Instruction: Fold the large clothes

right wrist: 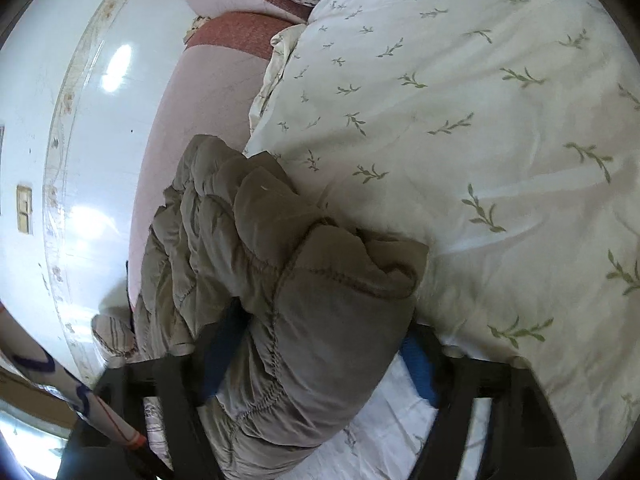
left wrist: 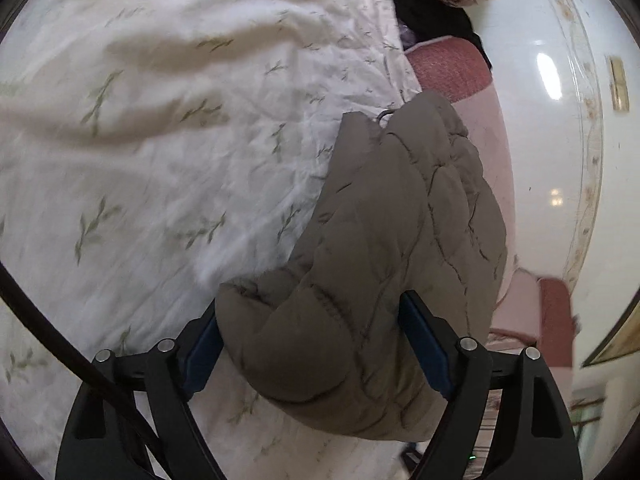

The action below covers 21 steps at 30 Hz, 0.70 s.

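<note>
Jacket (left wrist: 384,264) bunched between left claw (left wrist: 316,344).

One quilted grey-brown jacket (left wrist: 392,264) is bunched between the fingers (left wrist: 424,344) of the left gripper, and the same one jacket (right wrist: 280,300) shows between the right gripper's fingers (right wrist: 416,364). One white leaf-print quilt (left wrist: 160,140) lies beyond the fingers. One pink mattress (right wrist: 200,92) shows beside it. Each gripper has two fingers, four in all.
</note>
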Tool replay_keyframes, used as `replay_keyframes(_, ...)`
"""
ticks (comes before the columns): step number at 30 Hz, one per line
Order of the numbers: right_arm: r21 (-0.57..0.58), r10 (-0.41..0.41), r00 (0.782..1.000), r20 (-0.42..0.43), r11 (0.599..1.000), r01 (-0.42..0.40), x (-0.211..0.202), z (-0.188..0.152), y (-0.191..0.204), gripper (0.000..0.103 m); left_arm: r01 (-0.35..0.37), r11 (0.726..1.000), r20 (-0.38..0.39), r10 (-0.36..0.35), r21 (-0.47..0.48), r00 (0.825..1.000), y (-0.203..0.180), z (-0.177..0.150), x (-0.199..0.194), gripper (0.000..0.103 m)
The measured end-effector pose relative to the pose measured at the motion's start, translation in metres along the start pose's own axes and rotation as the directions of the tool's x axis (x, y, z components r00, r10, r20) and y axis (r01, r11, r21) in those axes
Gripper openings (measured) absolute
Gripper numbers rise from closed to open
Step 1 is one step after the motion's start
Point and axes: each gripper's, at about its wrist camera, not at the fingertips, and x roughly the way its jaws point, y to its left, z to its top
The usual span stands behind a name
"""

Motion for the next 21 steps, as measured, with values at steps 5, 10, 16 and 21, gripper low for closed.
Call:
replay_keyframes(5,-0.247,-0.118,0.99,0.08,0.96,0.135,-0.019,0.001,0.038,0.037,-0.261,0.916,0.167,0.219,0.305,0.961,-0.052,-0.015,-0.003,0.048)
replay_keyframes(10,-0.489,-0.213,0.949,0.232,0.818,0.303,-0.028,-0.028,0.075,0.031,-0.588,0.634,0.491,0.35,0.503,0.798,-0.103,-0.056,-0.002,0.037)
replay_keyframes(16,-0.607,-0.219,0.915,0.339,0.692,0.391,-0.037,-0.044,0.094,0.029,-0.623,0.593,0.563,0.318,0.51,0.763,-0.111,-0.059,-0.012,0.035)
replay_keyframes(21,-0.666,-0.207,0.888,0.411,0.597,0.447,-0.046,-0.054,0.102,0.029,-0.652,0.562,0.613,0.295,0.509,0.733,-0.117,-0.064,-0.02,0.034)
